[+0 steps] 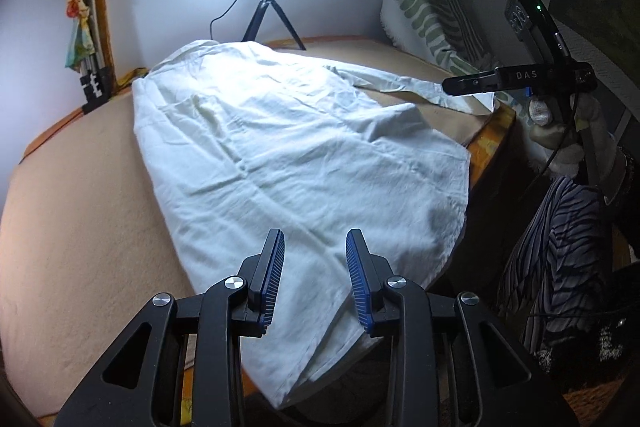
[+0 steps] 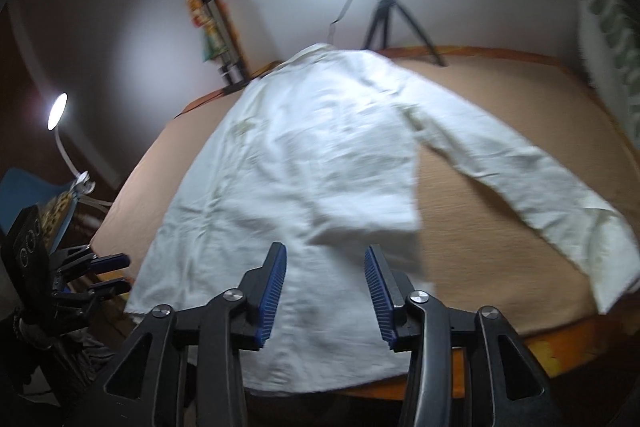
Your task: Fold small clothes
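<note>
White shirt [image 2: 304, 163] lies spread across the table [image 2: 500, 115], hem draped over its near edge, one sleeve toward the right edge; left gripper [image 1: 315, 247] and right gripper [image 2: 325, 263] both hover wide, empty

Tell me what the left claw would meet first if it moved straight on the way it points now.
Probably the white cotton long-sleeved shirt spread on the bed: the open left claw aims down at its body. Depth is unclear.

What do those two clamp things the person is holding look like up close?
Both the left gripper and the right gripper are black plastic with silver rivets and ridged blue pads. Seen side-on, the right one reads "DAS", with a small green light and a dark cable.
</note>
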### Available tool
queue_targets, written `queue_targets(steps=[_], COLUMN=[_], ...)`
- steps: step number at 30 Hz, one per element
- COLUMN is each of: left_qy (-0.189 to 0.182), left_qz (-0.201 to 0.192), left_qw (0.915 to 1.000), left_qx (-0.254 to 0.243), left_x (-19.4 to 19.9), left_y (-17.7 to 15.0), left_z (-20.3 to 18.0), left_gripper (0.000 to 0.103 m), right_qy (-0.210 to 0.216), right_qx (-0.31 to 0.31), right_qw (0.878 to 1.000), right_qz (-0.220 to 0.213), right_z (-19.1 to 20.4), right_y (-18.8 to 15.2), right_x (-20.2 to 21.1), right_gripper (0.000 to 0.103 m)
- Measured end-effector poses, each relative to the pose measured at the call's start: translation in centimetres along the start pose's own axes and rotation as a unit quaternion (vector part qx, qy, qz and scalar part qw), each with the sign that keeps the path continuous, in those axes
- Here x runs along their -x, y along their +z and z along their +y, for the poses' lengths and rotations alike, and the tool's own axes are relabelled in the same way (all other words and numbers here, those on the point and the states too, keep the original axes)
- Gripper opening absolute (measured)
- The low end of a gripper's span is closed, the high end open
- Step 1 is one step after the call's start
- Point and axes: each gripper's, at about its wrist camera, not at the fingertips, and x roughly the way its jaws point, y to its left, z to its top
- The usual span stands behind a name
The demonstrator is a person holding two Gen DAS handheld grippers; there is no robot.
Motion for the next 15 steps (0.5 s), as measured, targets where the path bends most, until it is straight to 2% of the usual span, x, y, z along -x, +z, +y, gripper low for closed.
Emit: queue_targets(steps=[2, 8, 15], left_qy=[-0.005, -0.020, -0.041], left_qz=[-0.001, 0.002, -0.003], left_qw=[1.0000, 0.9998, 0.9990], left_qx=[-0.002, -0.006, -0.020], left_x=[-0.4, -2.1, -3.7], left_y=[0.4, 1.8, 4.1], left_z=[-0.4, -1.7, -3.7], left_gripper=[0.030, 0.030, 0.030], right_qy=[-0.018, -0.060, -0.095], right_qx=[-0.020, -0.094, -0.180], right_qw=[1.000, 0.993, 0.977], right_qz=[-0.012, -0.037, -0.057], right_z=[-2.3, -9.2, -16.4], right_y=[0.2, -0.4, -1.6], right_x=[1.3, 5.1, 7.9], right_gripper=[0.051, 0.052, 0.055])
